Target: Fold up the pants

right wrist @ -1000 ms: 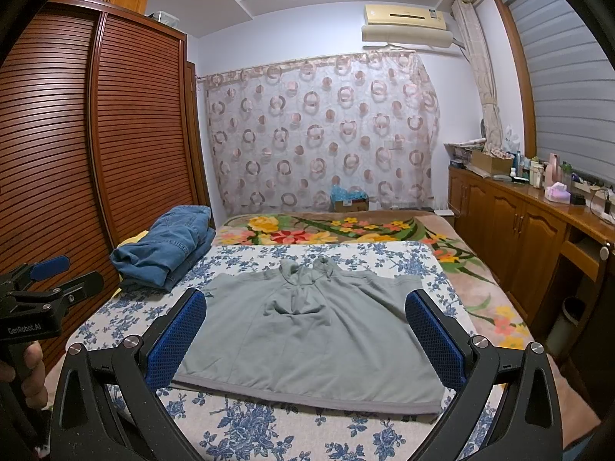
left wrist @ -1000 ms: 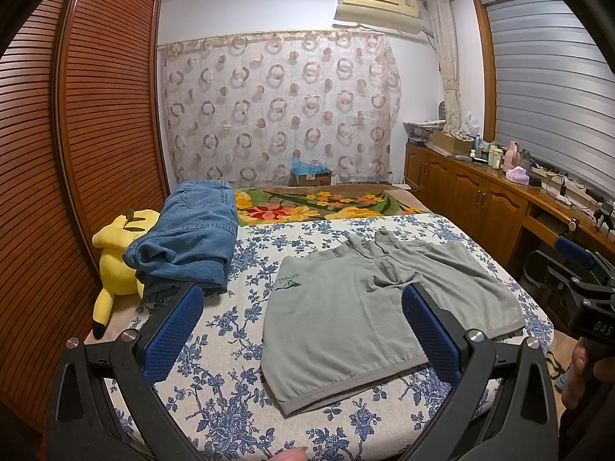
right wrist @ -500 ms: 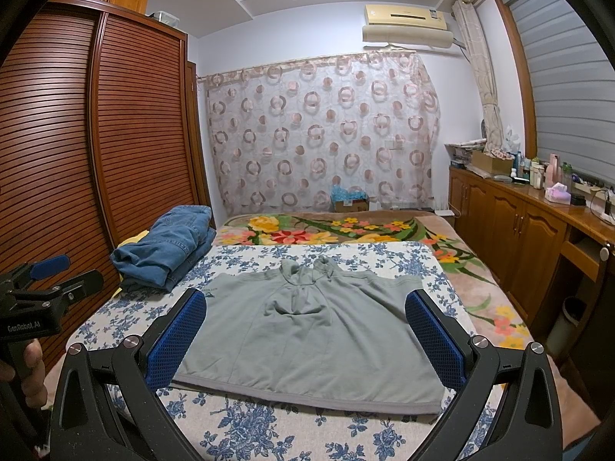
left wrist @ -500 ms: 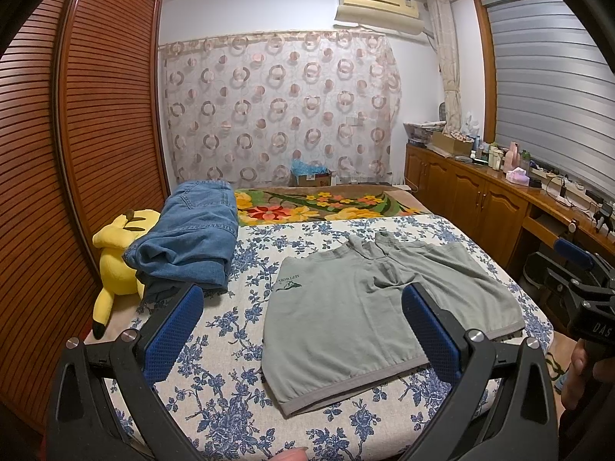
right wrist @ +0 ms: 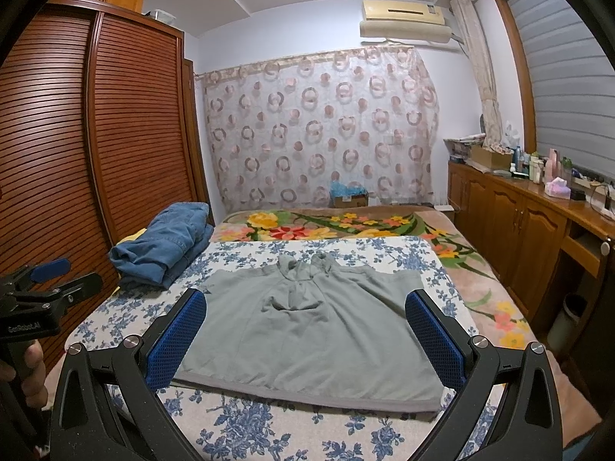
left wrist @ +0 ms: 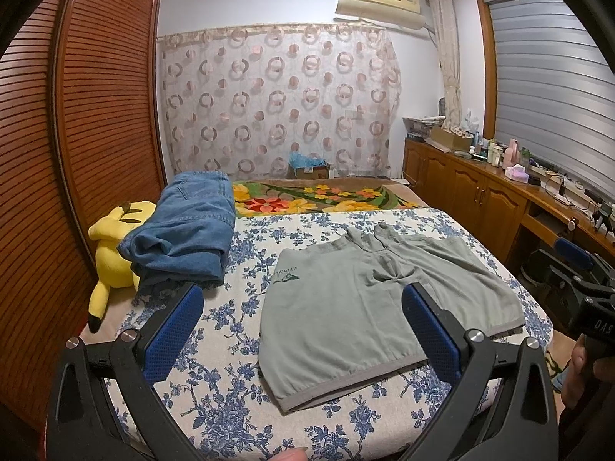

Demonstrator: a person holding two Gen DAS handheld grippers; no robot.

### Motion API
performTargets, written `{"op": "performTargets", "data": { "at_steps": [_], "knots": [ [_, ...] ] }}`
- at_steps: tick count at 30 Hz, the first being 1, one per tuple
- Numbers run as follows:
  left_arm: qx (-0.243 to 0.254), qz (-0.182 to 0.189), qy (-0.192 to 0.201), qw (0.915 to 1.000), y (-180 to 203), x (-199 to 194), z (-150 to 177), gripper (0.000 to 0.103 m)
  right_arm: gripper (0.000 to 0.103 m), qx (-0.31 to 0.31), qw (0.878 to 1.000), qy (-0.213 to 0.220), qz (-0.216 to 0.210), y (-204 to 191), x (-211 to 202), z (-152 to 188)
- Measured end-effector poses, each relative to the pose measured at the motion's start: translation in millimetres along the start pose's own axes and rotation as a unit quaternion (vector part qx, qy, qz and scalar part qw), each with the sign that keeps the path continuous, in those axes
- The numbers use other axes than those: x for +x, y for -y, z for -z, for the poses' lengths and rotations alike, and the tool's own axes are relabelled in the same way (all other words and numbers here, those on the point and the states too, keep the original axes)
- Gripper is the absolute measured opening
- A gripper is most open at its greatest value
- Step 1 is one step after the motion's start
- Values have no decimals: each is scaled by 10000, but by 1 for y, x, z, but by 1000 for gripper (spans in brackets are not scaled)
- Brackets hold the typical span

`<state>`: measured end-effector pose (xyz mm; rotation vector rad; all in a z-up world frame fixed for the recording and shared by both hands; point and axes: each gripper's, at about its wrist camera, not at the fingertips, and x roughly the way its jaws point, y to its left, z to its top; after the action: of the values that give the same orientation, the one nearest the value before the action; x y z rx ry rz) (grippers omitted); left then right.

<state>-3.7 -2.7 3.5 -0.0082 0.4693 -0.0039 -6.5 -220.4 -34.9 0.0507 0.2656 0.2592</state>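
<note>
Folding hasn't started: the grey shorts [left wrist: 369, 307] lie spread flat on the bed [left wrist: 215, 395], waistband nearest. Left tool [left wrist: 301, 338] and right tool [right wrist: 305, 340] both hover spread apart, empty. Every fold's left.

I log: grey-green soft matt knit cotton shorts [right wrist: 307, 330]; blue coarse denim folded jeans [left wrist: 184, 230]; white-and-blue floral matt cloth bedsheet [right wrist: 269, 430]; glossy slatted red-brown wooden wardrobe [right wrist: 96, 134]; my grippers' blue dimpled rubber pads [right wrist: 177, 340].
</note>
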Motion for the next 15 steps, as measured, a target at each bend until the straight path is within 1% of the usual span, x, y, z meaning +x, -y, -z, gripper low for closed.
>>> {"op": "performTargets", "data": {
  "at_steps": [6, 15],
  "knots": [
    [97, 165, -153, 9997, 1, 16, 3, 103, 103, 38, 9999, -107, 7, 4, 5, -1],
    [235, 425, -362, 9982, 7, 47, 8, 103, 103, 73, 9993, -326, 146, 12, 16, -2]
  ]
}}
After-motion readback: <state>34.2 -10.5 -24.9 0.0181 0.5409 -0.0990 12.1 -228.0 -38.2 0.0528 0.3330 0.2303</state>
